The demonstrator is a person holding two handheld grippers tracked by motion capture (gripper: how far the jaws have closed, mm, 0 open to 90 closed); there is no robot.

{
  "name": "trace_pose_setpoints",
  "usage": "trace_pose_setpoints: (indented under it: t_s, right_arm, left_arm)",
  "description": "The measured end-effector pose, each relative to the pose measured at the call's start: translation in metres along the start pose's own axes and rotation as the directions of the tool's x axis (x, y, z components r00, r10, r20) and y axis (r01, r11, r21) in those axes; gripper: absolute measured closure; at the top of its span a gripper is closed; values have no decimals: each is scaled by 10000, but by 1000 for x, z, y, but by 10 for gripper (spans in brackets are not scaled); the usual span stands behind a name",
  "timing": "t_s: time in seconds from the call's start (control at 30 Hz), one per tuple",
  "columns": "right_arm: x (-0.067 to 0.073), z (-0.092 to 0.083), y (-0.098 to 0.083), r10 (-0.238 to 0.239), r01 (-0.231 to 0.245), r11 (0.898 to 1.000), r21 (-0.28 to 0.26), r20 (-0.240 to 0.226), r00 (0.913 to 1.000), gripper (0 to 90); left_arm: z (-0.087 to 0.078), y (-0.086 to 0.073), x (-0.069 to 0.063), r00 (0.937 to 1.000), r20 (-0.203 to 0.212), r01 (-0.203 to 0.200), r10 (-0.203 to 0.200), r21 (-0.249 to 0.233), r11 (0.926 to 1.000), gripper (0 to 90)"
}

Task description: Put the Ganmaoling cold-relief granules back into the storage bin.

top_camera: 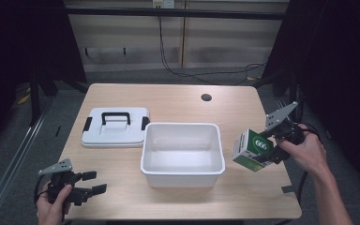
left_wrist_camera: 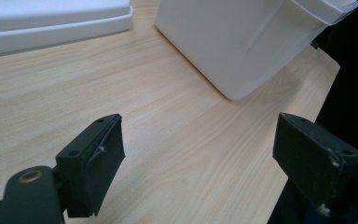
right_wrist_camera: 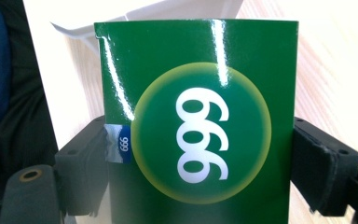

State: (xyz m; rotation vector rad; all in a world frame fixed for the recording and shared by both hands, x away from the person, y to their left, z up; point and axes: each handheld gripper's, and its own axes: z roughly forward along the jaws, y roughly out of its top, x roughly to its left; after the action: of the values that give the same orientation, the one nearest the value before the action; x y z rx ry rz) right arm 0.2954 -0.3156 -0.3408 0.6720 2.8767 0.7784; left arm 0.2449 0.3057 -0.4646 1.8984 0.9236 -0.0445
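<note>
A green and white box marked 999 (top_camera: 251, 149) hangs above the table at the right, just beside the right rim of the white bin (top_camera: 183, 167). My right gripper (top_camera: 273, 149) is shut on it; in the right gripper view the box (right_wrist_camera: 200, 121) sits squeezed between both black pads (right_wrist_camera: 320, 165). My left gripper (top_camera: 93, 183) rests low at the table's front left, open, with bare wood between its fingers (left_wrist_camera: 93, 161). The bin's white wall (left_wrist_camera: 233, 42) rises ahead of it.
A white lid with a black handle and clips (top_camera: 116, 126) lies flat to the left of the bin. A round cable hole (top_camera: 206, 97) sits near the table's far edge. The lid's edge (left_wrist_camera: 51, 28) lies at upper left in the left gripper view.
</note>
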Motion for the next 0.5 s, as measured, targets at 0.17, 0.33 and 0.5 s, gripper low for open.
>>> trace_pose_setpoints:
  t_s: [0.17,0.33,0.5]
  right_arm:
    - [0,-7,2,-50,53,9994,-330,92,9999,162]
    - [0,-12,6,-166,174,9985,-519,155,9997,161]
    - [1,-16,10,-161,170,9986,-496,194,9997,161]
  left_arm:
    - [0,0,0,10000,-7,4,-4,-8,10000,165]
    - [0,0,0,10000,6,2,-2,-12,10000,164]
    - [0,0,0,10000,-1,9,-9,-27,10000,165]
